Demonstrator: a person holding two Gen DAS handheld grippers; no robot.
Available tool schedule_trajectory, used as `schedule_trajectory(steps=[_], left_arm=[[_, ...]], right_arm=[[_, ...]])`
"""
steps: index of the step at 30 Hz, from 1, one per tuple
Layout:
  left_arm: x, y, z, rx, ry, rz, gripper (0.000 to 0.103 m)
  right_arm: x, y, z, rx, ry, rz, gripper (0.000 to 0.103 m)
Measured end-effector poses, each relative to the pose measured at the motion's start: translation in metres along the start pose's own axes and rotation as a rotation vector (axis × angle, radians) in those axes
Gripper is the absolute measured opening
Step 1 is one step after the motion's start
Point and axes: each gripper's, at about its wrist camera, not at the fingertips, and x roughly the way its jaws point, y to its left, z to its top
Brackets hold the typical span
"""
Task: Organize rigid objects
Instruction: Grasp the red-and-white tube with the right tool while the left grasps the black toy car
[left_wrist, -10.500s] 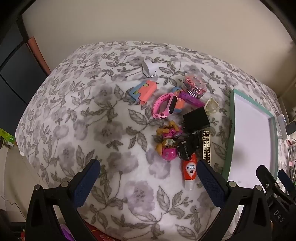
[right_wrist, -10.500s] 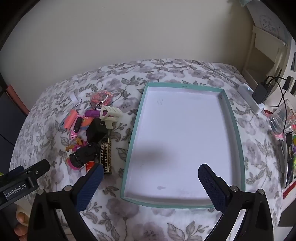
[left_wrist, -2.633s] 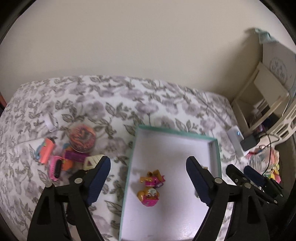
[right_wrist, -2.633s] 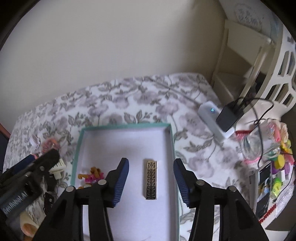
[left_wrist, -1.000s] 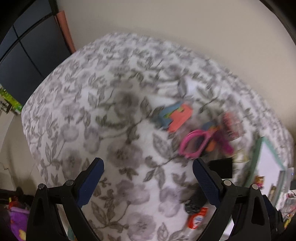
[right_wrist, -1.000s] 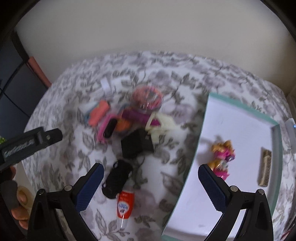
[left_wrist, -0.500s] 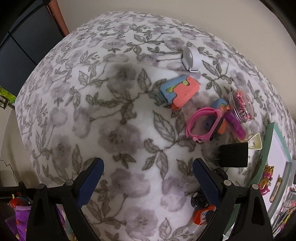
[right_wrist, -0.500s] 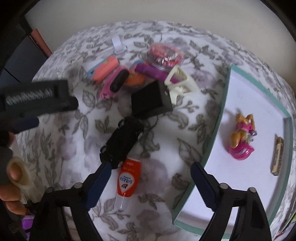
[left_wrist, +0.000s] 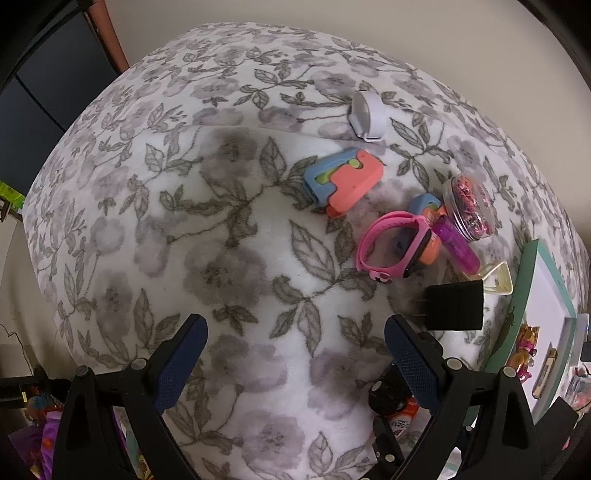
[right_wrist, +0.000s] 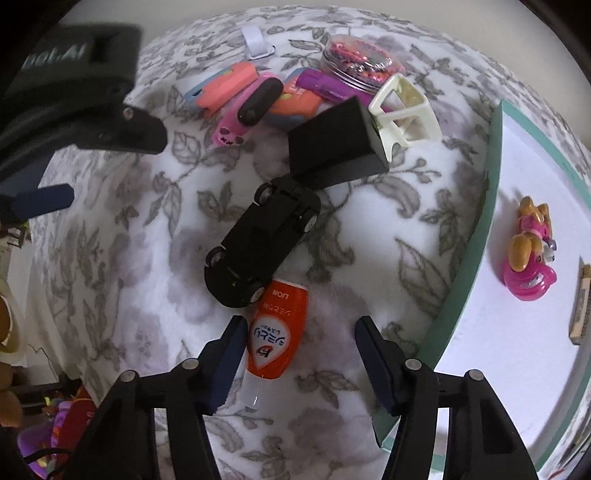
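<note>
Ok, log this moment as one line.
right gripper: jaws closing around orange tube, not yet gripping | left gripper: open, empty | tray: dog toy, patterned bar

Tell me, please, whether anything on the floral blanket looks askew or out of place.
The black toy car lies flipped, underside and wheels up, overlapping the orange tube. The black block sits tilted against the cream holder.

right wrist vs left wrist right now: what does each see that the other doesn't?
Right wrist only: the whole black toy car and orange tube, the tube between the right hand-held gripper's open, just-closing jaws, untouched. Left wrist only: the left hand-held gripper, open over bare blanket. Both: pink watch, black block, bead jar, tray holding the pink figure.
</note>
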Motion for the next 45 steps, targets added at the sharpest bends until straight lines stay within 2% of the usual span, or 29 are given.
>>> schedule_trajectory(steps=[3,5,9,15,25,32,37,41,44,45], left_arm=[[0.003,-0.003,-0.001,0.01,0.018,-0.012,0.097],[0.006,-0.006,-0.001,0.016,0.032,-0.021,0.097],[0.011,-0.012,-0.003,0.038,0.048,-0.023,0.097],[0.017,-0.027,-0.007,0.092,0.073,-0.041,0.097],[0.038,-0.049,-0.018,0.153,0.149,-0.089,0.097],[0.042,-0.07,-0.029,0.226,0.141,-0.06,0.095],[0.04,-0.084,-0.028,0.254,0.13,-0.087,0.079],[0.039,-0.096,-0.032,0.272,0.129,-0.102,0.074],[0.037,-0.094,-0.032,0.262,0.159,-0.165,0.06],[0.041,-0.096,-0.035,0.26,0.169,-0.179,0.048]], right_arm=[[-0.001,-0.001,0.002,0.013,-0.014,-0.008,0.057],[-0.001,-0.004,0.001,0.035,-0.011,-0.022,0.047],[-0.005,-0.011,0.003,0.055,-0.009,-0.007,0.045],[-0.006,-0.02,0.006,0.061,-0.003,-0.015,0.031],[-0.008,-0.05,0.009,0.117,0.009,0.063,0.03],[-0.009,-0.065,0.012,0.111,0.008,0.071,0.03],[-0.013,-0.063,0.005,0.12,0.005,0.084,0.03],[-0.014,-0.067,0.005,0.137,0.005,0.106,0.029],[-0.018,-0.071,0.003,0.151,0.003,0.124,0.028],[-0.019,-0.073,0.003,0.155,0.004,0.129,0.028]])
